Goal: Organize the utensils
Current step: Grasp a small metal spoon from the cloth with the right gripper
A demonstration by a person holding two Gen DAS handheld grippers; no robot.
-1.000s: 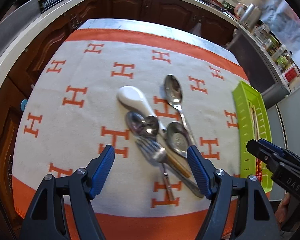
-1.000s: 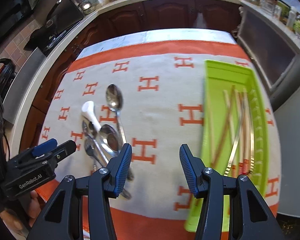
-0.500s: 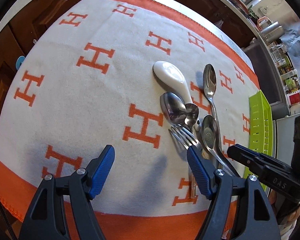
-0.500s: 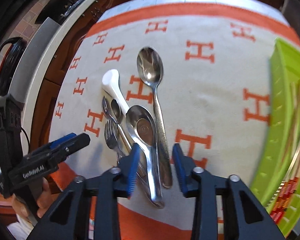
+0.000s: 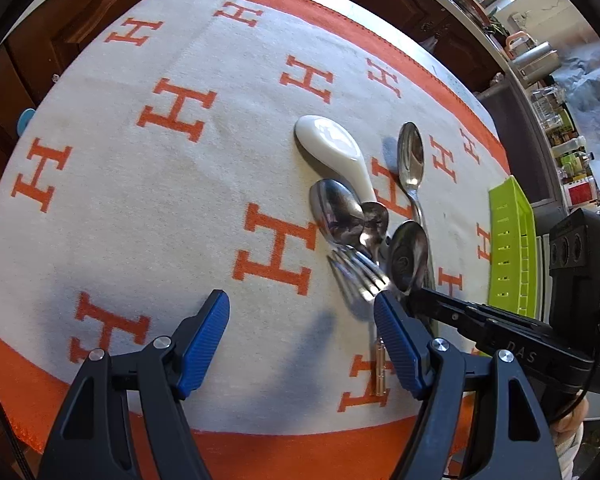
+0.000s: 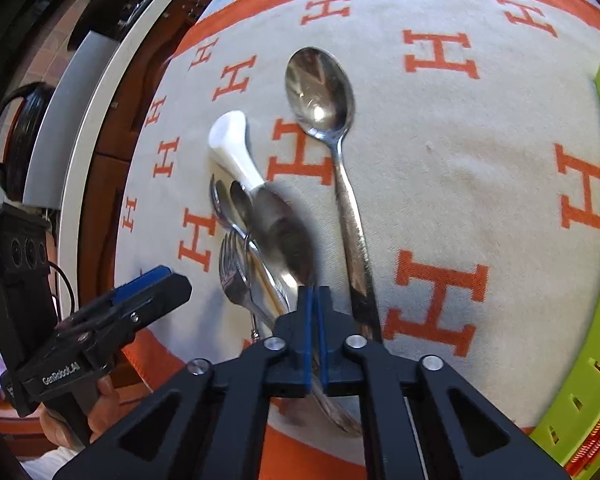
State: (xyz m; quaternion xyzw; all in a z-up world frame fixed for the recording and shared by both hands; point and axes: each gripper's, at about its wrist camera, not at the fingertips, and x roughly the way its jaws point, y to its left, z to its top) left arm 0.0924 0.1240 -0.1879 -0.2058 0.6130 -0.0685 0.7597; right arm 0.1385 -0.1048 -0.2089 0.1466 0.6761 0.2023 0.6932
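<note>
Right gripper (image 6: pixel 315 292) has its blue-padded jaws pressed together on the handle of a shiny steel spoon with a stamped round bowl (image 6: pixel 284 232). The bowl sticks out just ahead of the pads and looks blurred; the handle runs back under the fingers. In the left wrist view the same spoon's bowl (image 5: pixel 408 254) sits right at the tip of the right gripper (image 5: pixel 414 298).

Left gripper (image 5: pixel 302 320) has its jaws spread wide with nothing between them, only the cream cloth with orange H letters and orange border (image 5: pixel 172 184). Its right pad is just beside the steel fork (image 5: pixel 360 276); whether it touches cannot be told.

The pile lies on the cloth ahead of both grippers:
- White ceramic soup spoon (image 5: pixel 336 148), handle running under the metal ones.
- Large steel spoon bowl (image 5: pixel 334 212), a smaller spoon bowl (image 5: pixel 374 220) touching it.
- Long steel tablespoon (image 6: pixel 332 152), apart to the right of the pile, handle passing just beside the right gripper's fingers.
- The fork's tines point away, beside the held spoon.

Lime green perforated plastic utensil tray (image 6: pixel 580 392) sits at the cloth's right edge, well apart from the pile. A hand (image 6: pixel 100 408) holds the left gripper's grip.
</note>
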